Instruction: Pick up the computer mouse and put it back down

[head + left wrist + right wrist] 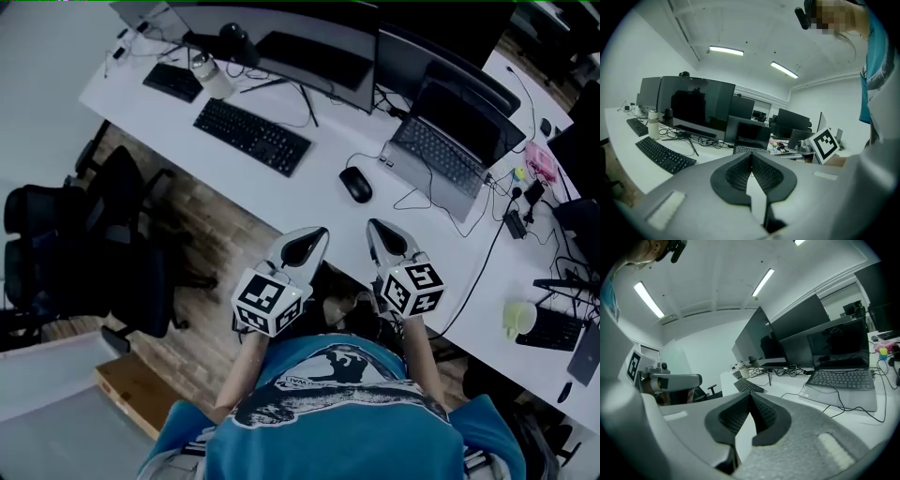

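Observation:
A black computer mouse lies on the white desk, its cable running right toward the laptop. Both grippers hover side by side at the desk's near edge, a short way in front of the mouse. My left gripper is shut with nothing between its pads, as the left gripper view shows. My right gripper is also shut and empty, its tips meeting in the right gripper view. The mouse is hidden in both gripper views.
A black keyboard lies left of the mouse under a wide monitor. A white bottle stands at the back left. A green mug sits at the right. Black office chairs stand on the floor to the left.

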A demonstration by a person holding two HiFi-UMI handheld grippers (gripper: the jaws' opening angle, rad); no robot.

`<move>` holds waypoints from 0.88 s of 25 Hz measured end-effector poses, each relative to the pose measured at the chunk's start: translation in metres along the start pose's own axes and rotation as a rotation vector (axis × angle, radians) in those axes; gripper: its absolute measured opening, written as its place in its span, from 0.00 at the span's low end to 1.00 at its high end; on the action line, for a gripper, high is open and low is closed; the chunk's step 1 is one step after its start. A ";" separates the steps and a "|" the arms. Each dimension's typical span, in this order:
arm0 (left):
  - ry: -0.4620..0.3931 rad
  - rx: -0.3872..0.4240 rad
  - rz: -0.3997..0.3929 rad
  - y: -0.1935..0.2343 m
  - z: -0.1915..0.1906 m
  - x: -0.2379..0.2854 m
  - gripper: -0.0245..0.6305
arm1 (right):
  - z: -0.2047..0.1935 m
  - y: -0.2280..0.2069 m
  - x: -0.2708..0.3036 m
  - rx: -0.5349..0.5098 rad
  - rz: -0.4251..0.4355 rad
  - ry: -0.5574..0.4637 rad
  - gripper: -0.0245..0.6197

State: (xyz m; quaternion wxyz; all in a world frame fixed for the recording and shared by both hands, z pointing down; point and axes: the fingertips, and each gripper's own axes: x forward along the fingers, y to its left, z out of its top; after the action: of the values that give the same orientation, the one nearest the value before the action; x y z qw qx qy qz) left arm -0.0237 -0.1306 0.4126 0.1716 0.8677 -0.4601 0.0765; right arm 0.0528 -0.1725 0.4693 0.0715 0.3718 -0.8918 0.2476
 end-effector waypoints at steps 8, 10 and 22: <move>0.012 0.023 -0.137 0.065 0.022 0.020 0.06 | 0.013 -0.016 0.050 0.005 -0.167 -0.033 0.04; 0.016 0.023 -0.168 0.074 0.025 0.026 0.06 | 0.011 -0.023 0.058 -0.003 -0.202 -0.019 0.04; 0.028 0.028 -0.301 0.098 0.033 0.049 0.06 | -0.018 -0.071 0.109 -0.088 -0.282 0.155 0.15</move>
State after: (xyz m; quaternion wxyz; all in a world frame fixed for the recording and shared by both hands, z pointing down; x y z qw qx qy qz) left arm -0.0774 -0.2315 0.4185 0.1753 0.9280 -0.3215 0.0685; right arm 0.0238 -0.2753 0.5463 0.1905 0.4696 -0.8325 0.2240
